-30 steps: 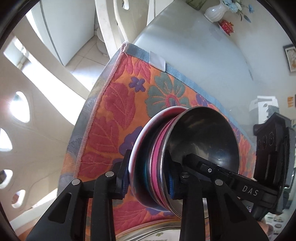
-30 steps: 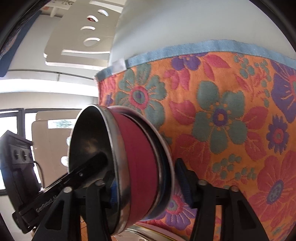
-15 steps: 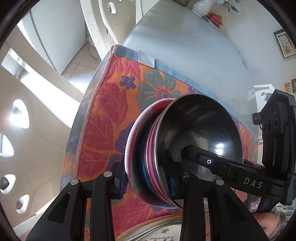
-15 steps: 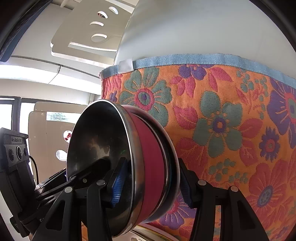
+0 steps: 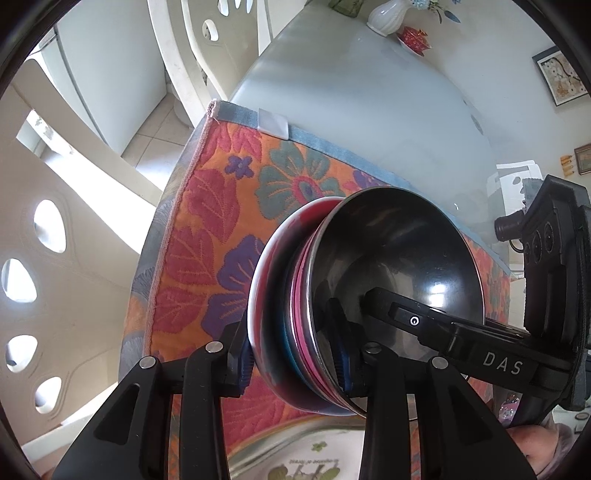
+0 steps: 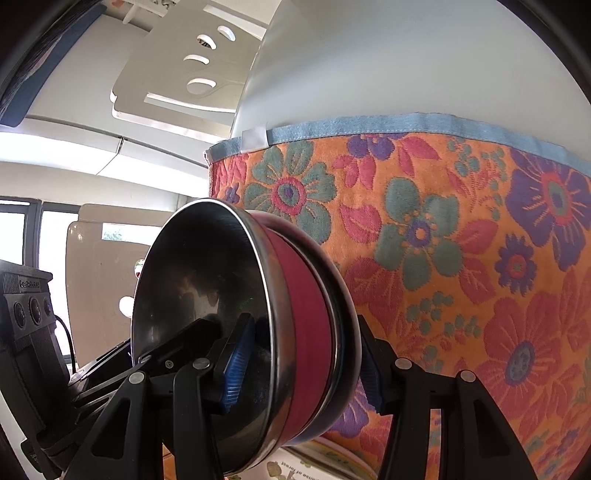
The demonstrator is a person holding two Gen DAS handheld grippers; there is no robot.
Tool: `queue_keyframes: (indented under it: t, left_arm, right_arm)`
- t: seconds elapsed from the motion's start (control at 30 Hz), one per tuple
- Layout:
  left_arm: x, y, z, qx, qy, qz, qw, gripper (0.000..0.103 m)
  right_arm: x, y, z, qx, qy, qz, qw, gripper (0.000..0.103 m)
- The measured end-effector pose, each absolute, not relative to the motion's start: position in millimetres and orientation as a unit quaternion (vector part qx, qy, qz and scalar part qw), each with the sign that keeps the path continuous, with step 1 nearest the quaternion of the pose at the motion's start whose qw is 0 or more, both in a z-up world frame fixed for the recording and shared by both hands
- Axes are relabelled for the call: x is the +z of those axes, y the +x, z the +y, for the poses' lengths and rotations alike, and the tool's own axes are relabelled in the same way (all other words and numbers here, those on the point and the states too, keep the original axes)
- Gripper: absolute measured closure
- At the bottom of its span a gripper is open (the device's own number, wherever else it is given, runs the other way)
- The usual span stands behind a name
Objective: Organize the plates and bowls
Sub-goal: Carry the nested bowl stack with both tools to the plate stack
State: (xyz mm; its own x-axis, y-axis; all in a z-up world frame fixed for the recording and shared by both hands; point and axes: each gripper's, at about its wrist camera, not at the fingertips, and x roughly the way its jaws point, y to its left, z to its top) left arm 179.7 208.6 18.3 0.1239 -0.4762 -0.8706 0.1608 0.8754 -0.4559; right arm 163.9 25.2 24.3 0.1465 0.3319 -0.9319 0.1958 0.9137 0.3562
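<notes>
A nested stack of bowls is held tilted on its side above the floral cloth. A steel bowl sits innermost, a pink bowl is around it, and a pale outer bowl is underneath. My left gripper is shut on the stack's rim, one pad inside the steel bowl and one on the outer wall. My right gripper clamps the opposite rim the same way. One of its fingers shows inside the bowl in the left wrist view. A printed plate lies just below the stack.
The orange floral cloth covers the near end of a glass table. A white vase and a small red dish stand at the far end. White chairs flank the left side.
Both grippers have risen with the stack of bowls between them. More of the table and cloth shows beyond it, and the plate below has come further into view.
</notes>
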Motion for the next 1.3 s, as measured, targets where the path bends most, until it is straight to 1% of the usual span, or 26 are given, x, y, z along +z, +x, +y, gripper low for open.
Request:
queue_keyframes:
  t: [0.4, 0.6, 0.73, 0.93, 1.3]
  left_arm:
    - [55.1, 147.0, 208.2, -0.246, -0.106, 0.611, 0.745, 0.072]
    - [62.6, 106.6, 215.4, -0.246, -0.107, 0.607, 0.748, 0.072]
    - [61.3, 74.4, 225.4, -0.235, -0.125, 0.609, 0.747, 0.072]
    - [55.8, 29.9, 241.6, -0.216, -0.127, 0.610, 0.752, 0.073]
    - [24.7, -0.7, 246.4, -0.226, -0.124, 0.614, 0.746, 0.073]
  right_arm:
    - [65.2, 118.6, 26.2, 0.018, 0.217, 0.626, 0.748, 0.052]
    - [73.4, 77.8, 31.0, 0.012, 0.224, 0.628, 0.745, 0.052]
    - [76.6, 49.5, 40.4, 0.017, 0.205, 0.636, 0.744, 0.052]
    - [66.5, 6.2, 54.2, 0.030, 0.209, 0.645, 0.734, 0.052]
    - [37.5, -33.0, 68.0, 0.014, 0.204, 0.658, 0.724, 0.052]
